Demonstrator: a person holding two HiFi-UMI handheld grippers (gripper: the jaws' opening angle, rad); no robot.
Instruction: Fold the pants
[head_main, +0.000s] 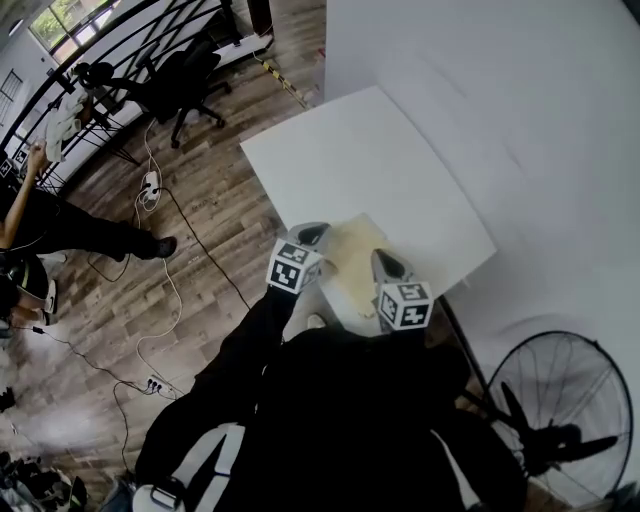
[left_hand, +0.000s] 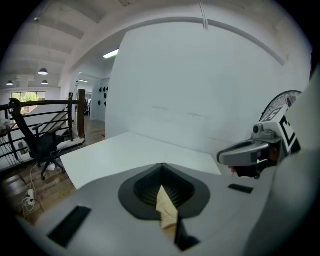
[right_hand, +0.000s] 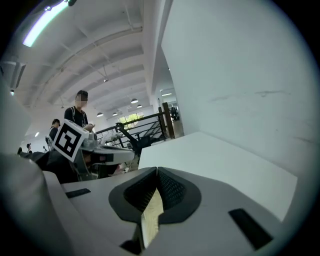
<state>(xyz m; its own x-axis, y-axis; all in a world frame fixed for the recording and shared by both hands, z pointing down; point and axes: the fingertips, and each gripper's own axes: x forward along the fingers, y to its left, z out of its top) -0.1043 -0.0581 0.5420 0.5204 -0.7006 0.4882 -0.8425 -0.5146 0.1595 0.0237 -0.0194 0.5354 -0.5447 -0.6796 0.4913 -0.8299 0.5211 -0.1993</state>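
Covering the lower part of the cream pants (head_main: 352, 262), the person's dark clothing (head_main: 350, 420) sits nearest; the left gripper (head_main: 308, 238) and right gripper (head_main: 390, 265), two in all, each clamp a fabric edge over the near side of one white table (head_main: 380, 160).

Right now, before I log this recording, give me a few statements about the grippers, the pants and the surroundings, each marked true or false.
1. The left gripper is shut on the pants. True.
2. The right gripper is open and empty. False: it is also shut on a fold of the pants.
3. The pants are dark blue. False: they are pale cream.
4. The table is white. True.
5. A fan stands on the table. False: it stands off the table, at the person's right.
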